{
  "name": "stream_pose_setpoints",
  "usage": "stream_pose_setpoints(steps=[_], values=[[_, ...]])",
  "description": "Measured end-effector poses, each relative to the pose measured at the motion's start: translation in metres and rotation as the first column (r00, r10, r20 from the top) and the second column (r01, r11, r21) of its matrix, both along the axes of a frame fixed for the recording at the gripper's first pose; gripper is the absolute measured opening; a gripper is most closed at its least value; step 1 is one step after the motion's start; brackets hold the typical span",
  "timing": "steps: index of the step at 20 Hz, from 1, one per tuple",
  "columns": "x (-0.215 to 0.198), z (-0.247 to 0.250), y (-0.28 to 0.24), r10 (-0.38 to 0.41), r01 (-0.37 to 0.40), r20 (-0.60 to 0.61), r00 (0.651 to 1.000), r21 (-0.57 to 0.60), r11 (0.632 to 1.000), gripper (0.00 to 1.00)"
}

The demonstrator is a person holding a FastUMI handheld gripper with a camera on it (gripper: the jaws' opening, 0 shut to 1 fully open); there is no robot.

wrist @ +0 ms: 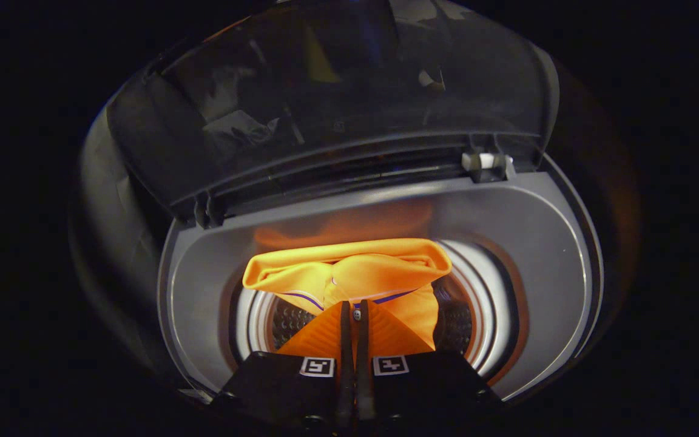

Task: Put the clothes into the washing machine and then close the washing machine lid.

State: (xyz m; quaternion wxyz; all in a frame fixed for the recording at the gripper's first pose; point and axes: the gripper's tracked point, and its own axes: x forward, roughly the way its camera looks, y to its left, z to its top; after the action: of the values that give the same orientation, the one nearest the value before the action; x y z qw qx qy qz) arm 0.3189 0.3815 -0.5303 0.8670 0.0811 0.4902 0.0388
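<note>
Orange garment held over the open washer drum.

Our gripper (353, 312) has its two fingers pinched together on the orange garment (349, 273), which bunches and folds just ahead of the fingertips. Below and beyond it we see the washing machine (204, 279) with its perforated drum (289, 321) open, and the dark translucent lid (349, 91) standing raised farther ahead.

Looking like laundry corner, maybe at home: top-loading washing machine (507, 243) sitting with lid (349, 91) raised, drum (471, 321) showing, surroundings staying too dark.
</note>
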Motion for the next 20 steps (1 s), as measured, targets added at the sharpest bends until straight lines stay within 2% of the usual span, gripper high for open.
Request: stream_pose_setpoints(steps=[7,9,14,20], values=[[0.001,-0.003,-0.005,-0.015,0.015,-0.013,1.0,-0.025,1.0,0.11],[0.006,0.0,-0.011,-0.032,0.033,0.019,0.999,-0.047,0.998,0.35],[0.001,0.017,-0.013,-0.018,0.021,0.049,0.999,-0.056,0.998,0.98],[-0.009,0.076,-0.016,-0.013,0.021,0.129,0.992,-0.065,0.998,0.99]])
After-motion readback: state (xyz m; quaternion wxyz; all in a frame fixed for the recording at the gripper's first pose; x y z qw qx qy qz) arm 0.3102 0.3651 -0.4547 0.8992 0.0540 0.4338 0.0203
